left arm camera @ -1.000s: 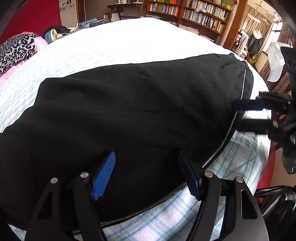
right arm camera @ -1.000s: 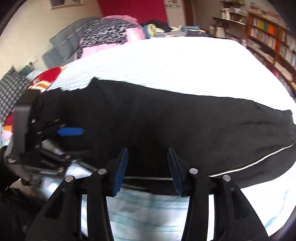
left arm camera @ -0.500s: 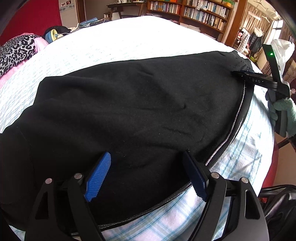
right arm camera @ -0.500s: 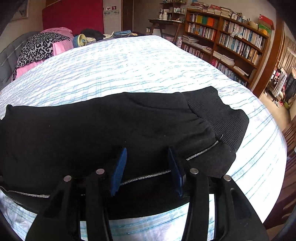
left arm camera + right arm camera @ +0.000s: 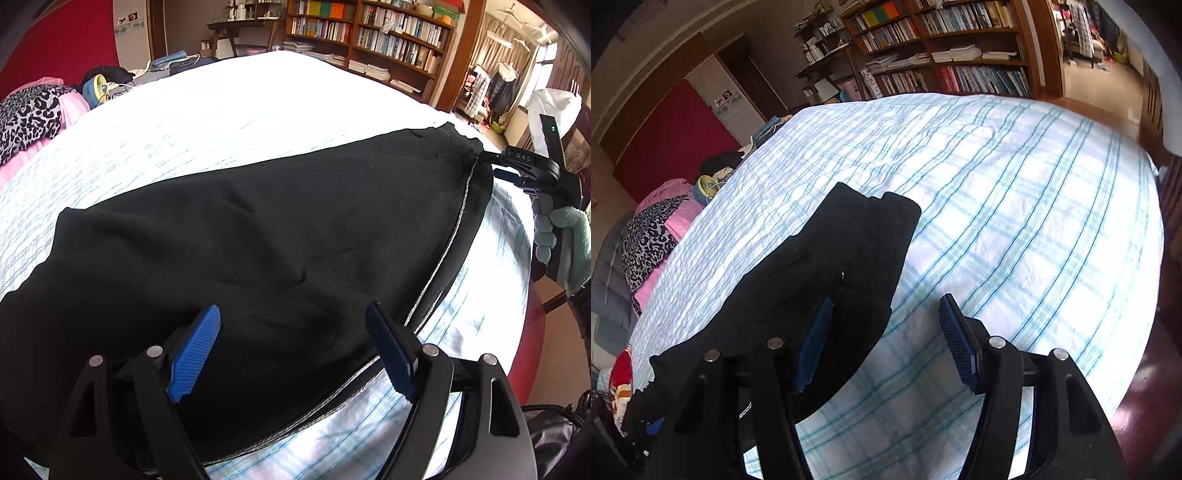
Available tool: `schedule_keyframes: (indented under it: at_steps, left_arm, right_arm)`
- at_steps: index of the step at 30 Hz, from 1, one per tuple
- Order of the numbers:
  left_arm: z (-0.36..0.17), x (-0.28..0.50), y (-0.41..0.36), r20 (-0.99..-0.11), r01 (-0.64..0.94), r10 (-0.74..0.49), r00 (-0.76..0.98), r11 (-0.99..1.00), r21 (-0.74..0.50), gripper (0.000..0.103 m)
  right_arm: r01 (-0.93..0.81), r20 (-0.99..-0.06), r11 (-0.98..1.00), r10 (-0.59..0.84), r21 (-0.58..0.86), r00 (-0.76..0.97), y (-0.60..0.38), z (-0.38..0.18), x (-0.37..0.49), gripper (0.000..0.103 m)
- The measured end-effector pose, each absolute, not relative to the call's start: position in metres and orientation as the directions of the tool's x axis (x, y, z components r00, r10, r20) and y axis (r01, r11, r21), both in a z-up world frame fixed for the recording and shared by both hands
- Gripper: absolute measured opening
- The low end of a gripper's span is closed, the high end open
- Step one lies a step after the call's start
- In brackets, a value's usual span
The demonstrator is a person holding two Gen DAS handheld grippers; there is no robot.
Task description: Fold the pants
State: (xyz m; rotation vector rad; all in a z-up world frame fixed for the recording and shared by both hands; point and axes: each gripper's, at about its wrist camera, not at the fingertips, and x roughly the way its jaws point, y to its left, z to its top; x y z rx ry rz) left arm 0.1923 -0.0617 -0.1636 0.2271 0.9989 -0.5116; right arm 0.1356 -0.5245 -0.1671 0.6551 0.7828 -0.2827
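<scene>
Right hand-held gripper (image 5: 886,339) now wider, past pants (image 5: 827,280) cuff

Black pants (image 5: 258,251) lie spread on the bed (image 5: 221,122) beneath the left tool's (image 5: 295,350) parted fingers.

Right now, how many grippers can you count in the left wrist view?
2: the left gripper at bottom centre over the black pants; the right gripper at the pants' far right end. None looks hidden.
</scene>
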Motion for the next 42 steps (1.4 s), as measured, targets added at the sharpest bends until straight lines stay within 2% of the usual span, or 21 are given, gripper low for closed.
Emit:
schedule_keyframes:
  at_steps: [4,8,10,12,14,17,21,25,31,37,42]
  left_arm:
    - [-0.174,0.206,-0.075,-0.866,0.509,-0.284,0.411,0.86,-0.04,0.081]
    - [-0.185,0.214,-0.076,-0.877,0.495,-0.286,0.387,0.866,-0.063,0.087]
    - [-0.185,0.215,-0.075,-0.877,0.494,-0.287,0.386,0.867,-0.066,0.087]
    - [-0.187,0.212,-0.075,-0.877,0.493,-0.286,0.386,0.868,-0.066,0.087]
    - [-0.186,0.21,-0.076,-0.877,0.49,-0.287,0.386,0.869,-0.069,0.087]
    - [-0.183,0.21,-0.075,-0.872,0.474,-0.293,0.392,0.877,-0.082,0.087]
    - [-0.173,0.215,-0.066,-0.861,0.437,-0.303,0.41,0.893,-0.106,0.087]
    - [-0.159,0.217,-0.051,-0.837,0.406,-0.312,0.449,0.906,-0.12,0.087]
    - [-0.142,0.221,-0.017,-0.807,0.33,-0.301,0.509,0.933,-0.141,0.087]
    - [-0.133,0.219,0.037,-0.786,0.232,-0.296,0.543,0.952,-0.198,0.087]
    - [-0.129,0.212,0.08,-0.775,0.148,-0.284,0.564,0.958,-0.244,0.087]
  right_arm:
    - [0.408,-0.706,0.763,0.088,0.502,0.703,-0.523,-0.174,0.148,0.062]
    - [0.377,-0.722,0.804,0.091,0.46,0.686,-0.509,-0.176,0.169,0.064]
    - [0.386,-0.726,0.805,0.079,0.451,0.684,-0.507,-0.176,0.174,0.062]
    - [0.385,-0.728,0.812,0.07,0.439,0.682,-0.506,-0.175,0.173,0.05]
    - [0.378,-0.718,0.805,0.084,0.458,0.69,-0.509,-0.172,0.174,0.027]
    - [0.37,-0.701,0.809,0.072,0.457,0.709,-0.496,-0.16,0.175,0.019]
    - [0.329,-0.655,0.848,0.027,0.415,0.755,-0.472,-0.125,0.176,0.019]
    - [0.263,-0.604,0.913,-0.023,0.312,0.796,-0.43,-0.083,0.177,0.019]
    - [0.149,-0.533,0.969,-0.021,0.199,0.846,-0.353,-0.041,0.178,0.019]
    - [0.025,-0.52,0.995,0.028,0.095,0.854,-0.267,-0.027,0.186,0.018]
    - [-0.049,-0.555,0.997,0.072,0.055,0.829,-0.203,-0.043,0.197,0.018]
